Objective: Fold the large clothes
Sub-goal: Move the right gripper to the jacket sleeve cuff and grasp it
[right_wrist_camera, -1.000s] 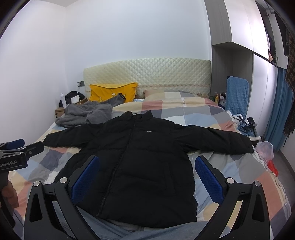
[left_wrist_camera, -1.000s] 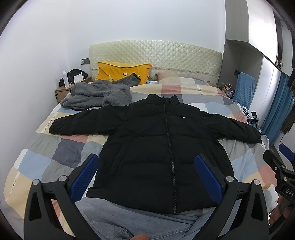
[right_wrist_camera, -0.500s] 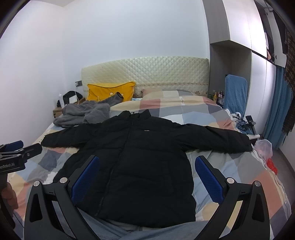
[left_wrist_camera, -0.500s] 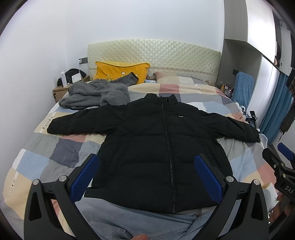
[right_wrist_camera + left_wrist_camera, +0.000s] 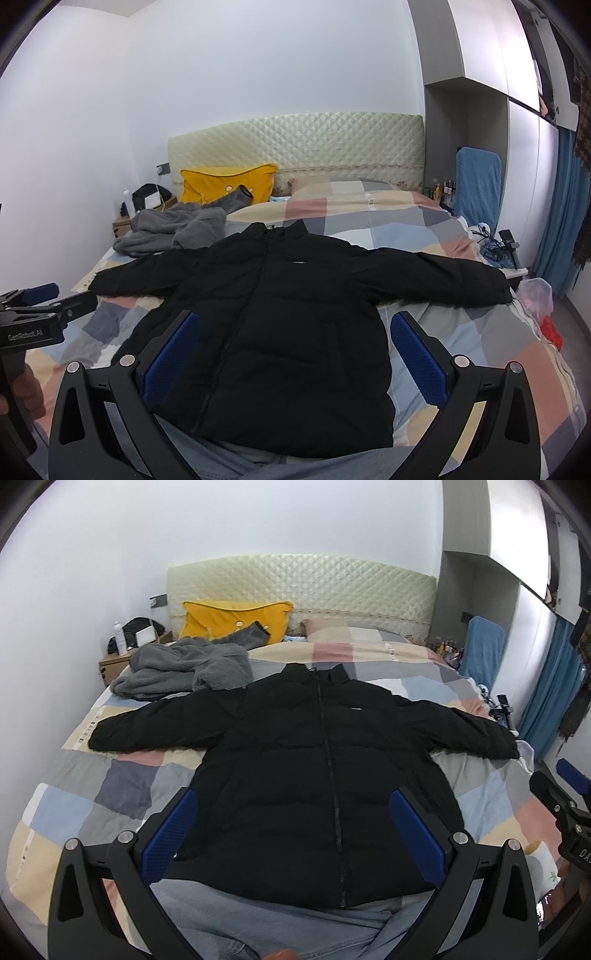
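Note:
A black puffer jacket (image 5: 314, 760) lies flat, front up and zipped, on the checked bedspread (image 5: 122, 786), both sleeves spread out sideways. It also shows in the right wrist view (image 5: 295, 317). My left gripper (image 5: 293, 834) is open and empty, held above the jacket's hem. My right gripper (image 5: 295, 354) is open and empty too, above the hem a little further right. The left gripper (image 5: 40, 302) shows at the left edge of the right wrist view, and the right gripper (image 5: 565, 794) at the right edge of the left wrist view.
A grey fleece garment (image 5: 184, 668) lies heaped at the bed's far left by a yellow pillow (image 5: 236, 622). Light blue jeans (image 5: 258, 926) lie under the jacket's hem at the near edge. A nightstand (image 5: 114, 664) stands left, a blue chair (image 5: 478, 184) and curtains right.
Both grippers have drifted slightly back and up; the view of the jacket shifts a little. The jacket has not moved and both grippers stay open.

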Available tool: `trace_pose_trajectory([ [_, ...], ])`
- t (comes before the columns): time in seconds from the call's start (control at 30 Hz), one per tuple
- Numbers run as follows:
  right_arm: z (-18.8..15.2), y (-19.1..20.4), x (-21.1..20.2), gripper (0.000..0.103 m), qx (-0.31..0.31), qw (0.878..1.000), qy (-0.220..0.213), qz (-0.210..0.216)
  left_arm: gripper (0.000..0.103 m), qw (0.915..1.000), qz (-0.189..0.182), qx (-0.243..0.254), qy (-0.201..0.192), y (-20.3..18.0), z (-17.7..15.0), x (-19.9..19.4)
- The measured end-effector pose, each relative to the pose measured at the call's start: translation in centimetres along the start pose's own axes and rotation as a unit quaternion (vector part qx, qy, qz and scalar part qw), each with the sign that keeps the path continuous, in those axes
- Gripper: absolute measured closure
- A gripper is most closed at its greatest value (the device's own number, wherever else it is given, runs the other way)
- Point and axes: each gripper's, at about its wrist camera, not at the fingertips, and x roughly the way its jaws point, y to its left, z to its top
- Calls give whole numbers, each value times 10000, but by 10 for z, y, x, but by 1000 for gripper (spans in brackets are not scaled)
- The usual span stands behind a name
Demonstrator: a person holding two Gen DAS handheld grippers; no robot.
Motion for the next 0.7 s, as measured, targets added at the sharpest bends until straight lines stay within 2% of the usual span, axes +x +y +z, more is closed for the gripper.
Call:
trace_pose_trajectory([
  [0.13, 0, -8, 2, 0, 48, 9999, 11, -89, 0, 9998, -32, -75, 176, -5, 0, 7],
  [0.23, 1, -17, 4, 0, 159, 9998, 50, -96, 0, 9994, -203, -114, 270, -9, 1, 12],
  [0.5, 21, -49, -3, 0, 217, 9995, 13, -218, 0, 9992, -385, 111, 34, -39, 25, 17],
  [0.63, 36, -70, -3, 0, 111, 9990, -109, -409, 0, 9985, -467, 246, -166, -58, 44, 18],
  [0.7, 42, -83, -4, 0, 105, 9989, -208, -417, 0, 9975, -620, 233, -252, -62, 53, 19],
])
